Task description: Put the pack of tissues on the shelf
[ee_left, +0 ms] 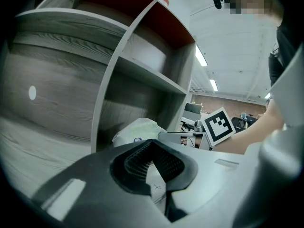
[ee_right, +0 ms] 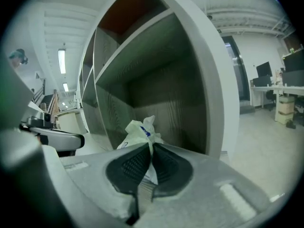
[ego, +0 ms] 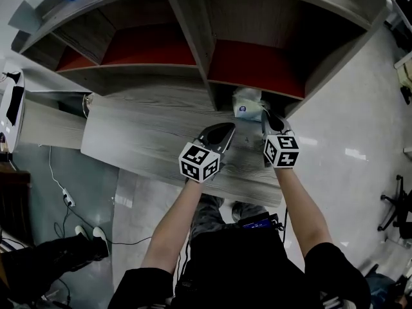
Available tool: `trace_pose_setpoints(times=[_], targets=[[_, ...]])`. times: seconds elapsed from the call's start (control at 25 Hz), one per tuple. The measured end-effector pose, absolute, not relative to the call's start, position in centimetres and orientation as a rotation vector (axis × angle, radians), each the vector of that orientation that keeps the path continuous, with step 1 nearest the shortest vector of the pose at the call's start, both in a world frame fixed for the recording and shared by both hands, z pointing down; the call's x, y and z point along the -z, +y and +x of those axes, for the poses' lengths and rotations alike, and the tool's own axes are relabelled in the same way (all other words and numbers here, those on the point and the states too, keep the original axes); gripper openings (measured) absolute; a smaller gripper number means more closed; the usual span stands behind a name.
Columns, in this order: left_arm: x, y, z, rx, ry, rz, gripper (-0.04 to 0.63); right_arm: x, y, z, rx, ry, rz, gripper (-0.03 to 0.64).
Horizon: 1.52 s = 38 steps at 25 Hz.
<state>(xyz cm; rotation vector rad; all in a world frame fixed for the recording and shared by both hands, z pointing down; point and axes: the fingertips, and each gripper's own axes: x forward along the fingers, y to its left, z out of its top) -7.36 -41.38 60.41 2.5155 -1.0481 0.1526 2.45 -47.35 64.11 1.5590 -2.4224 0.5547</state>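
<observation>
The pack of tissues (ego: 248,105), pale green-white with a blue mark, hangs at the mouth of the lower right compartment of the wooden shelf (ego: 193,31). My right gripper (ego: 269,118) is shut on the pack's crinkled wrapper edge. In the right gripper view the pack (ee_right: 140,129) sticks up between the pads of the right gripper (ee_right: 152,151), just in front of the compartment's floor. My left gripper (ego: 226,131) hovers to the left over the table, shut and empty. In the left gripper view the left gripper (ee_left: 151,148) points at the pack (ee_left: 137,129).
The grey wood table (ego: 129,140) runs in front of the shelf. A white device (ego: 13,102) stands at the far left. Cables (ego: 64,198) lie on the floor below it. An office chair (ego: 396,211) is at the right edge.
</observation>
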Motion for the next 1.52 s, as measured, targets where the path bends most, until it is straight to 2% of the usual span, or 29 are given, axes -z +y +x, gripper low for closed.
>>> trace_pose_setpoints(times=[0.68, 1.08, 1.4, 1.52], targets=[[-62.2, -41.4, -9.4, -0.146, -1.097, 2.480, 0.002, -67.5, -50.3, 1.7, -0.570, -2.294, 1.622, 0.002], [-62.4, -41.5, -9.8, -0.161, -1.101, 2.475, 0.002, -68.9, -51.2, 1.3, -0.643, -2.265, 1.576, 0.081], [-62.3, -41.0, -9.5, -0.178, -1.083, 2.466, 0.002, -68.1, -50.3, 1.5, -0.697, -2.288, 1.549, 0.178], [-62.2, -40.6, -9.3, -0.183, -1.077, 2.463, 0.002, -67.7, -49.6, 1.6, -0.699, -2.302, 1.534, 0.181]])
